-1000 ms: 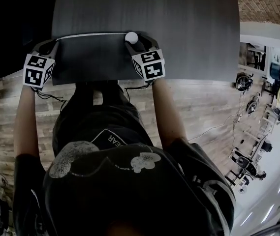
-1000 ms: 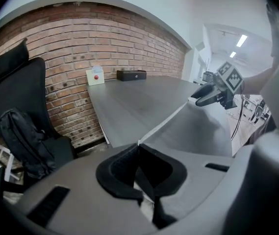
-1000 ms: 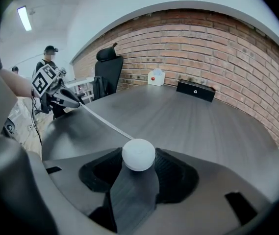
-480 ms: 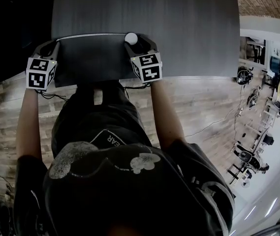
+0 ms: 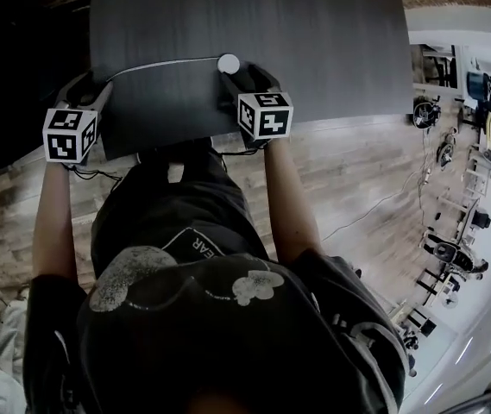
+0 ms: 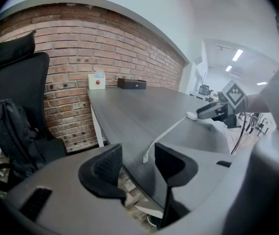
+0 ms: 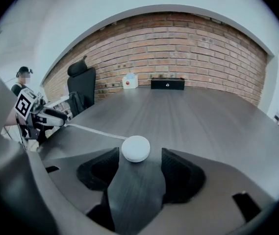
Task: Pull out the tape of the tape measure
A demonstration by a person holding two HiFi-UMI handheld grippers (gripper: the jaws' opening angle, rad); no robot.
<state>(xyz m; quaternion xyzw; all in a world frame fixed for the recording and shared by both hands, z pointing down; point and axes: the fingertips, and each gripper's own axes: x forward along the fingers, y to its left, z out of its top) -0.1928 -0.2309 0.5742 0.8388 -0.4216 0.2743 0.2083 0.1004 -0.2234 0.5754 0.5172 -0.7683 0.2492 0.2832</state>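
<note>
A white round tape measure lies on the dark grey table, and its thin white tape runs left along the table. My left gripper is open, its jaws having just been opening. The tape's end lies loose on the table between its jaws, touching neither pad. My right gripper is open too, and its jaws have just been opening wider. The tape measure rests just ahead of its fingertips, with neither pad pressing on it.
A black office chair with a bag stands left of the table by the brick wall. A white box and a black box sit at the table's far edge. A person stands at the far left. The table's near edge runs below both grippers.
The left gripper's jaws have opened and let go of the tape's end, which now lies on the table. The right gripper has rolled a little; the tape measure stays put.
</note>
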